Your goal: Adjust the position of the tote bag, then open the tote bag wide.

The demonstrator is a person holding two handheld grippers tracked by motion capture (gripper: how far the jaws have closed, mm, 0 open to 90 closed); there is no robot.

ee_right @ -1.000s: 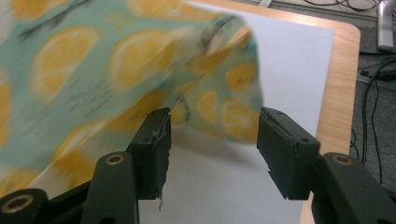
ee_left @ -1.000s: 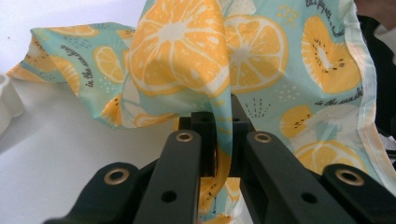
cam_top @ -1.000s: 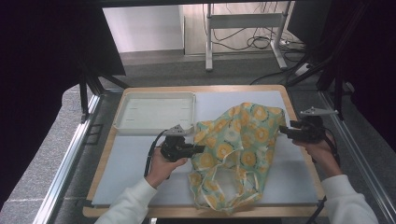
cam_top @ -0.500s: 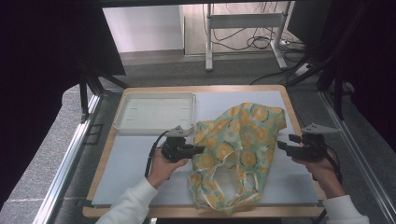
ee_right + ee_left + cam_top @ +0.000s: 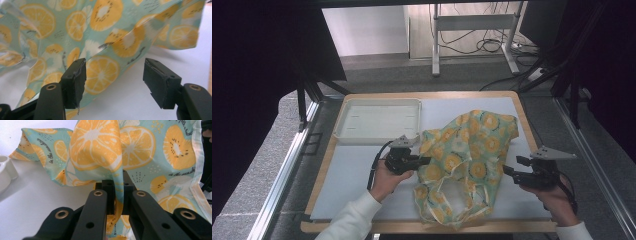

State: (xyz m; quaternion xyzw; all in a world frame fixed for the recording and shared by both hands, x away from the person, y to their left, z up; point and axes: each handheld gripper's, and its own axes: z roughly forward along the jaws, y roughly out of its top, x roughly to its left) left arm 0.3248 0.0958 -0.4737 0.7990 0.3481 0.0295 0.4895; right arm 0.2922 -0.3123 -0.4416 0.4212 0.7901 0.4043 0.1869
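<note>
Lying crumpled, the citrus-print bag (image 5: pixel 467 160) is pinched by left fingers (image 5: pixel 110 187); right fingers (image 5: pixel 75 80) opening, empty.

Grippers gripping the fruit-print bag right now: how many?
1. The left gripper pinches the bag at its left edge; the right gripper stands open beside its right edge.

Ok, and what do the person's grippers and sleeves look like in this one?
Both the left gripper and the right gripper are black, each topped by a grey three-cornered plate. A black cable loops back from each. Up close, the jaws are angular black arms with brass-coloured rivets and blocky black pads, scuffed on the right gripper. The person wears white long sleeves.
</note>
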